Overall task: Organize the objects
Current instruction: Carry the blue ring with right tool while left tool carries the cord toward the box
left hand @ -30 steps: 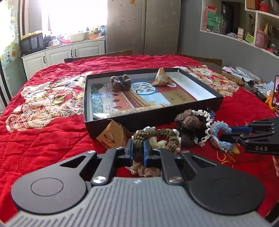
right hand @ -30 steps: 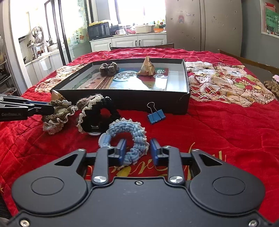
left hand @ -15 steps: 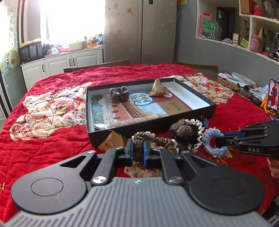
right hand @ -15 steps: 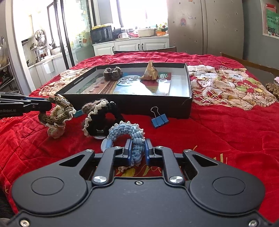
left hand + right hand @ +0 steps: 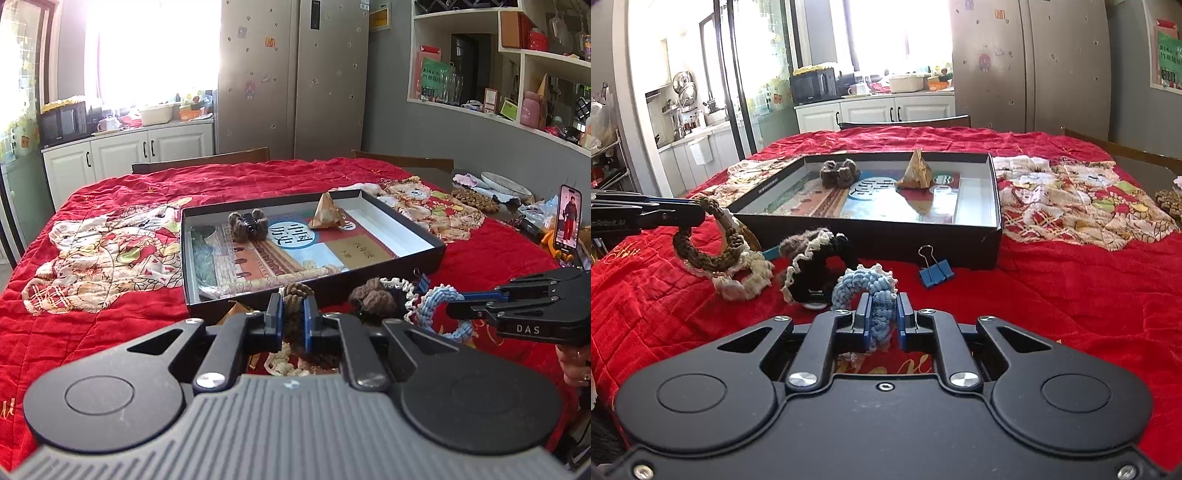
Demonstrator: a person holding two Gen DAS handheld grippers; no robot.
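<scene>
Left gripper (image 5: 293, 317): blue pads pinched tight on a brown crocheted ring (image 5: 708, 242) with cream lace edging. In the right wrist view the ring hangs from the fingertips at the 9 o'clock edge, its upper part lifted, the cream frill (image 5: 746, 282) touching the red quilted cloth (image 5: 1071, 295).

Right gripper (image 5: 882, 325): pads clamped narrow on a light blue crocheted ring (image 5: 866, 284). The jaws have just been closing, and the ring sits between them. In the left wrist view this gripper comes in from 3 o'clock, with the blue ring (image 5: 441, 310) at its tips and part of a person's hand (image 5: 574, 360) below it.

Between the two rings lies a black-and-brown crocheted piece with white trim (image 5: 812, 266), resting on the cloth, just beside the blue ring; whether they touch cannot be told. A blue binder clip (image 5: 935, 271) sits on the cloth at about 1 o'clock from the right gripper, close to the near wall of the box.

At 12 o'clock from both grippers is a shallow black box (image 5: 871, 236), open-topped. Inside lies a printed book cover (image 5: 306, 247), with a brown fuzzy hair clip (image 5: 248, 225) and a tan pyramid-shaped packet (image 5: 327, 212) toward the far wall. A brown paper corner (image 5: 232, 312) peeks out beside the left gripper, against the box front.

Far right, at 3 o'clock in the left wrist view, a phone (image 5: 569, 223) stands upright.
</scene>
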